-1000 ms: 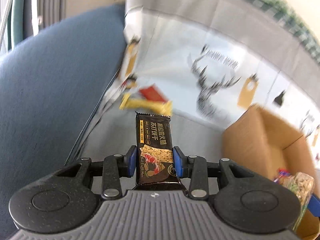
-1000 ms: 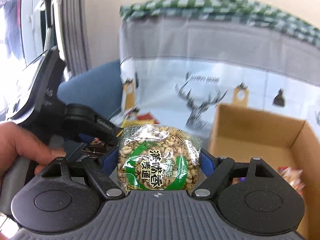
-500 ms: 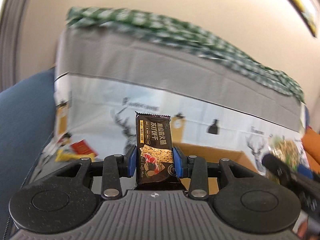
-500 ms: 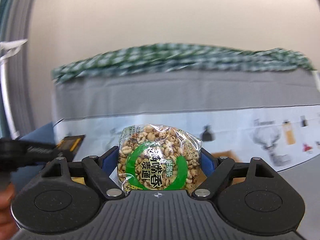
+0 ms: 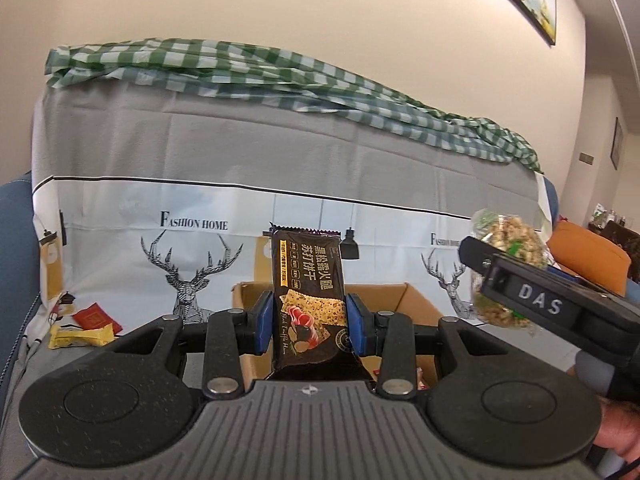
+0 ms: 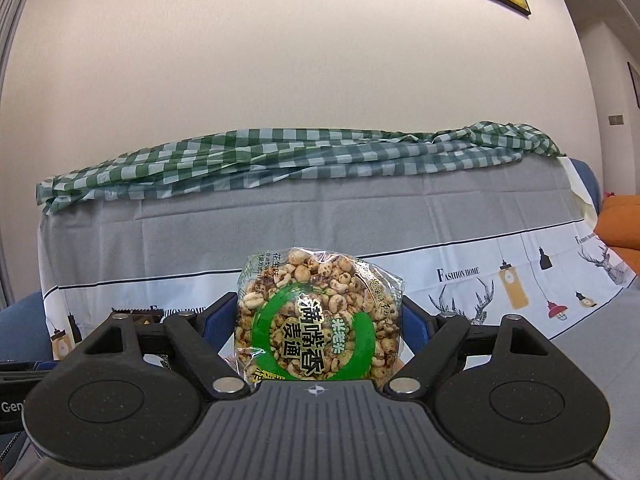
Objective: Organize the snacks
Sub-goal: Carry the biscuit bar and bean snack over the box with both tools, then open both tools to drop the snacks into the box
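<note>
- Cracker pack [image 5: 308, 296], dark wrapper, stands upright at frame centre of the left wrist view, clamped between the blue pads [image 5: 262, 322] of the left gripper [image 5: 308, 322]; its top rises above the fingers.
- Box [image 5: 412, 304], cardboard, open, lies behind and below that pack, lower centre.
- Puffed-grain bag [image 6: 318, 320], clear with a green ring, sits upright at lower centre of the right wrist view, squeezed between the closed-in fingers of the right gripper [image 6: 318, 324].
- Right gripper also shows at the right edge of the left view, bag in its grasp.
- Yellow packet [image 5: 80, 336] and red packet [image 5: 94, 316] lie on the deer-print cloth [image 5: 192, 264], lower left.
</note>
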Demonstrator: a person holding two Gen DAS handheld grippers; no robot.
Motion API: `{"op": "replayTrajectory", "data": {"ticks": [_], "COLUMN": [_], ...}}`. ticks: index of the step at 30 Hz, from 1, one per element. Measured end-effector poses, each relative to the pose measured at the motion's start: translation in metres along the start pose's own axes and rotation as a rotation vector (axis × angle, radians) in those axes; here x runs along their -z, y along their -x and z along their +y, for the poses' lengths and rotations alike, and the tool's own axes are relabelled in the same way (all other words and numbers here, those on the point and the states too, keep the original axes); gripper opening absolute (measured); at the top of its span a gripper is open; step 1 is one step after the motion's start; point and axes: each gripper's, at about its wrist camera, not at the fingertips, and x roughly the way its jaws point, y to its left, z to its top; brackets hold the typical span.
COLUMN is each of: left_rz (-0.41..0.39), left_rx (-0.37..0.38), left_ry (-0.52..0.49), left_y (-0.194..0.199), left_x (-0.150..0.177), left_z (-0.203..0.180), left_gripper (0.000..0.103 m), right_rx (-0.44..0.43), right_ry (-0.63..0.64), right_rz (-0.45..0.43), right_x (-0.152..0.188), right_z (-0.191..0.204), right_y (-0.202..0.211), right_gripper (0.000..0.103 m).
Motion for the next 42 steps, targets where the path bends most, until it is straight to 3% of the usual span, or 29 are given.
{"op": "replayTrajectory", "data": {"ticks": [19, 27, 36, 37, 40, 42], "left_rz": [-0.004, -0.023, -0.008, -0.002, -0.002, -0.006], "left_rx": [0.042, 0.051, 0.066, 0.071, 0.074, 0.071], "left_ry": [-0.038, -0.124, -0.121, -0.118, -0.117, -0.117], "left_y": [0.002, 0.005, 0.002, 0.001, 0.0, 0.0], "left_x": [0.002, 0.006, 0.007, 0.007, 0.008, 0.008], "left_z": [-0.005, -0.019, -0.018, -0.017, -0.017, -0.017], "left_gripper": [0.041, 0.041, 0.042, 0.044, 0.073, 0.075], "right_rx": [0.02, 0.03, 0.046, 0.039, 0.06, 0.061], "right_ry": [0.005, -0.001, -0.005, 0.002, 0.01, -0.003], "right_rz": [-0.019, -0.028, -0.034, -0.019, -0.014, -0.022], "right_x": [0.002, 0.003, 0.004, 0.004, 0.006, 0.004], "right_z": [0.007, 0.008, 0.011, 0.012, 0.013, 0.011], "right_y": [0.003, 0.005, 0.006, 0.004, 0.003, 0.004], "right_gripper": [0.084, 0.084, 0.087, 0.089, 0.096, 0.096]}}
